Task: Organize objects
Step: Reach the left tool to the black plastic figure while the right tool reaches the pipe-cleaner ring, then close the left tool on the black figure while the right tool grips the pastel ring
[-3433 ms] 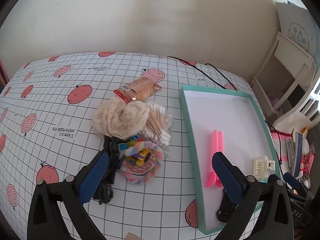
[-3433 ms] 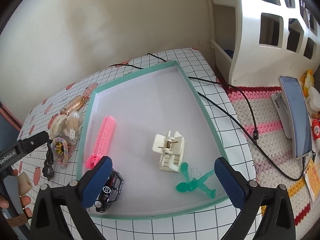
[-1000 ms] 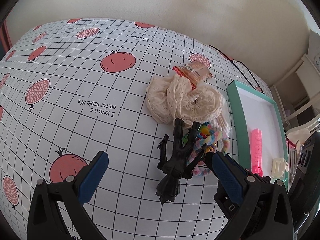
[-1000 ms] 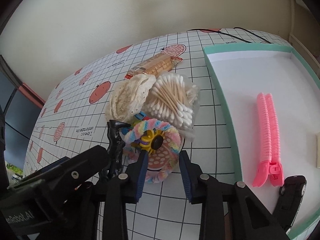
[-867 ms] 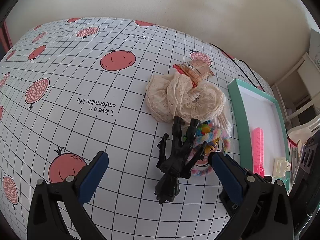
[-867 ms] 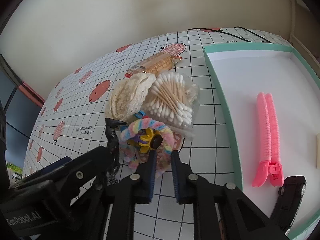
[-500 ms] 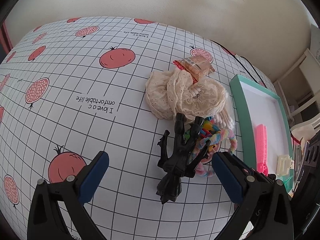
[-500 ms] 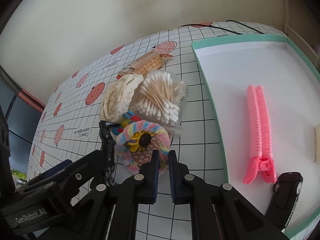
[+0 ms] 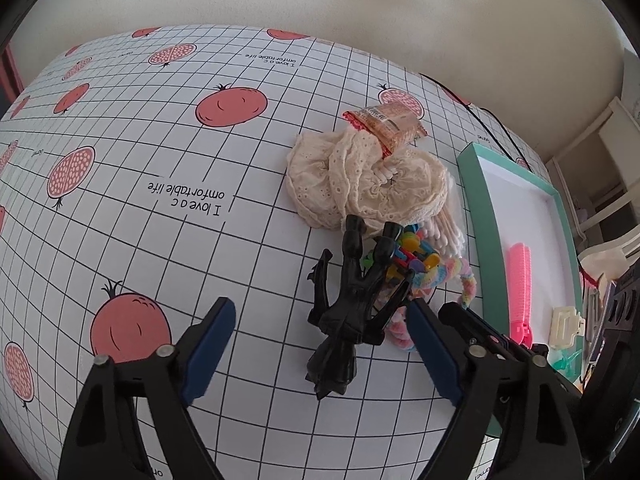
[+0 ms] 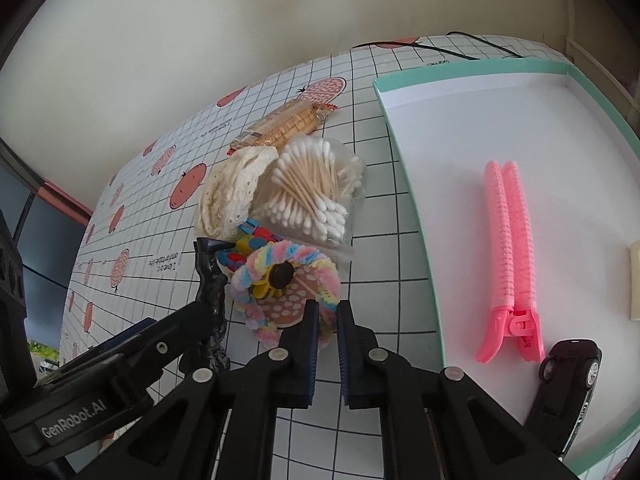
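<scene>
A pile lies on the gridded tablecloth: a rainbow fuzzy hair ring (image 10: pixel 286 286) with a dotted card, a bag of cotton swabs (image 10: pixel 310 196), a cream lace cloth (image 9: pixel 364 180), a biscuit pack (image 9: pixel 386 124) and a black toy figure (image 9: pixel 348 312). My right gripper (image 10: pixel 328 322) is shut on the near edge of the hair ring. My left gripper (image 9: pixel 320 344) is open, its fingers on either side of the black figure, not touching. The teal tray (image 10: pixel 404 152) on the right holds a pink hair clip (image 10: pixel 510 256), a black toy car (image 10: pixel 568 380) and a cream claw clip (image 9: pixel 566 326).
A black cable (image 10: pixel 476 50) runs along the table's far edge behind the tray. A white shelf unit (image 9: pixel 600 168) stands beyond the tray. The wall runs behind the table.
My right gripper came from over the tray to the pile and closed its fingers on the hair ring's edge. My left gripper swung left over the pile and now straddles the black figure.
</scene>
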Available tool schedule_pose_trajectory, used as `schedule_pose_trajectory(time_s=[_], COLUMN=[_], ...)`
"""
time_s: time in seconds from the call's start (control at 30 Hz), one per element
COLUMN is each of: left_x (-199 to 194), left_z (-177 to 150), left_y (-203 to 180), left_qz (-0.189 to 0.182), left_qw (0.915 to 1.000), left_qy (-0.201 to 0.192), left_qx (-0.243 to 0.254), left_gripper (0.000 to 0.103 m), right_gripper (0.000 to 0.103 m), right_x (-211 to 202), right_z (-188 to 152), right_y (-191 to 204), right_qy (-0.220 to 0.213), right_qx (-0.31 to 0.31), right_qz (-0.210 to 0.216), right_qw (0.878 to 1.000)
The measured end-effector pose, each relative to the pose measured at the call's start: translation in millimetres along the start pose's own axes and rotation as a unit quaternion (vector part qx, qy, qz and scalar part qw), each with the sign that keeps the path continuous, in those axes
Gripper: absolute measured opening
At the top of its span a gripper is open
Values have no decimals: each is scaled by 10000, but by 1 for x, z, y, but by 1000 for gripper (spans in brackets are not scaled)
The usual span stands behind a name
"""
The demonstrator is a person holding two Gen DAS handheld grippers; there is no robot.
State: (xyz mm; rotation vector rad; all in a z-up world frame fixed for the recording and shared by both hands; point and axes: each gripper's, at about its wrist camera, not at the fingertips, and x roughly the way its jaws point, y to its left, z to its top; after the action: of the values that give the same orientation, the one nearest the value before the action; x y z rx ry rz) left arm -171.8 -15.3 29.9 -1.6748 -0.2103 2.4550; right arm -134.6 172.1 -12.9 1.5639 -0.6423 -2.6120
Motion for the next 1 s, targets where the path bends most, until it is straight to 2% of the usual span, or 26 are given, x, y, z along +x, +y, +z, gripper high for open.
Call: schedule_pose_trajectory(time_s=[0.13, 0.43, 0.67, 0.77, 1.0], left_x=[4, 18, 17, 14, 5], left_z=[-2, -8, -10, -10, -8], left_y=[-2, -7, -9, -9, -8], left_qz=[158, 363, 390, 375, 398], left_qw=[9997, 9982, 9978, 9979, 9983], left_qy=[65, 245, 221, 188, 17], left_qx=[195, 402, 485, 484, 433], left_gripper=[75, 49, 46, 40, 40], right_gripper=[9, 9, 9, 9, 9], right_x=[0, 4, 5, 4, -7], right_z=[-1, -2, -3, -2, 1], right_y=[-1, 1, 0, 1, 5], right_qy=[13, 133, 177, 151, -33], right_qx=[36, 30, 21, -2, -137], right_qz=[46, 88, 103, 94, 170], right_qw=[10000, 9999, 9998, 9998, 9998])
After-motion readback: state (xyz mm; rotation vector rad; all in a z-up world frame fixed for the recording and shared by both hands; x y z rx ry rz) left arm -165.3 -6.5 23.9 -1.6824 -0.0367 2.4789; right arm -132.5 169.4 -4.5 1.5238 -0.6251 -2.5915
